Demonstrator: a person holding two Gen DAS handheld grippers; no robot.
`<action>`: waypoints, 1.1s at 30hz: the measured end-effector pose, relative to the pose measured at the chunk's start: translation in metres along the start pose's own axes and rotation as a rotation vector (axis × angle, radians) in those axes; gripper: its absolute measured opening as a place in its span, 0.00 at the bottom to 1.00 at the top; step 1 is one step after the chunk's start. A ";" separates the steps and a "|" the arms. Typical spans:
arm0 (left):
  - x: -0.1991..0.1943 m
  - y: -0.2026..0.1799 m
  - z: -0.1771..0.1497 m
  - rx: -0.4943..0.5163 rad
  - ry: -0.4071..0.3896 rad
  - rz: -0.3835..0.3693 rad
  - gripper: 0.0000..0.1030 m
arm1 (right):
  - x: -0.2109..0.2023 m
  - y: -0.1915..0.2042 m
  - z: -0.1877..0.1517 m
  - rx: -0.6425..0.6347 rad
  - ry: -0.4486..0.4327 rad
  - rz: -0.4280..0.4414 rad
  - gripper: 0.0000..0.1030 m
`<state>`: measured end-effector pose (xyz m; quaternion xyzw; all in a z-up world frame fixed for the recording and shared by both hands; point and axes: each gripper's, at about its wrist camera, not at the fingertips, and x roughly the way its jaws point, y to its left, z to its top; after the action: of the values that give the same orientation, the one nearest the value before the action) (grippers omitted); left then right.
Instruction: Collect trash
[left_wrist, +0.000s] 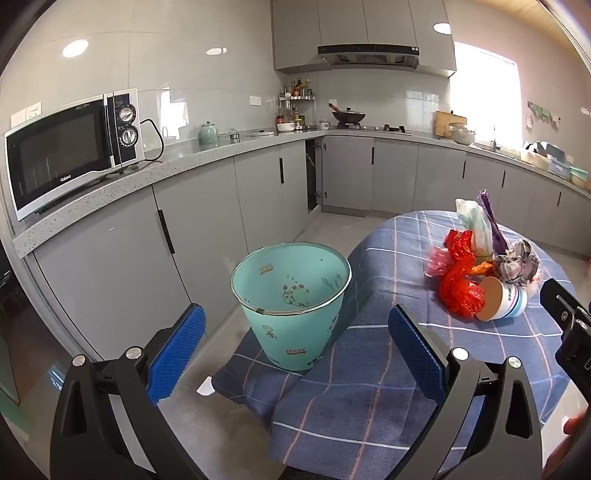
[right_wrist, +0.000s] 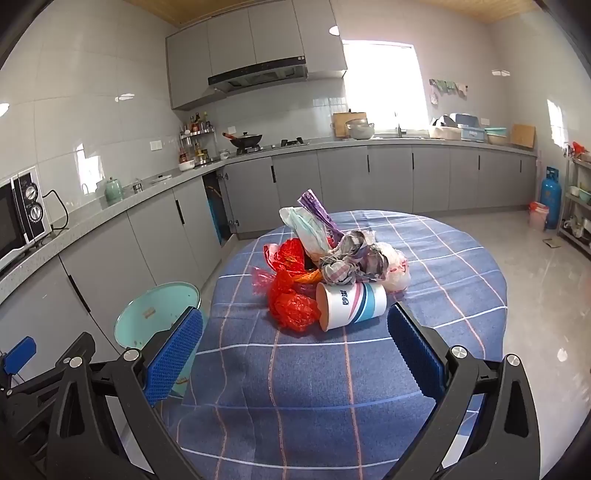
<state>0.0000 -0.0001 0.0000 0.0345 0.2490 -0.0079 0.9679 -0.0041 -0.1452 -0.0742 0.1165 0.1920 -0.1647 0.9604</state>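
A pile of trash lies on the round table with a blue checked cloth (right_wrist: 424, 280): a paper cup (right_wrist: 351, 304) on its side, red plastic bags (right_wrist: 291, 299), a crumpled cloth (right_wrist: 351, 258), a white bag (right_wrist: 308, 229) and a purple wrapper (right_wrist: 319, 210). The cup (left_wrist: 500, 297) and red bags (left_wrist: 460, 284) also show in the left wrist view. A teal bin (left_wrist: 291, 295) stands on a cloth-covered seat left of the table, seen too in the right wrist view (right_wrist: 155, 314). My left gripper (left_wrist: 295, 350) is open before the bin. My right gripper (right_wrist: 295, 350) is open, just short of the cup.
Grey kitchen cabinets and a counter (left_wrist: 207, 155) run along the walls, with a microwave (left_wrist: 70, 147) at left and a stove with a wok (right_wrist: 245, 140). A blue gas cylinder (right_wrist: 551, 195) stands at the far right. Open floor (right_wrist: 546, 280) lies right of the table.
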 end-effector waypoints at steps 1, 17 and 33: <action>0.000 0.000 0.000 -0.005 0.005 -0.007 0.95 | 0.001 0.000 0.000 0.000 0.001 0.001 0.96; -0.003 -0.003 0.000 0.012 -0.007 -0.003 0.95 | -0.004 -0.002 0.001 0.014 -0.024 0.004 0.96; -0.004 -0.003 0.000 0.012 -0.006 -0.005 0.95 | -0.004 -0.004 0.001 0.021 -0.018 0.008 0.96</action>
<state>-0.0035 -0.0034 0.0016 0.0395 0.2461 -0.0117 0.9684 -0.0091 -0.1482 -0.0721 0.1261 0.1811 -0.1639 0.9615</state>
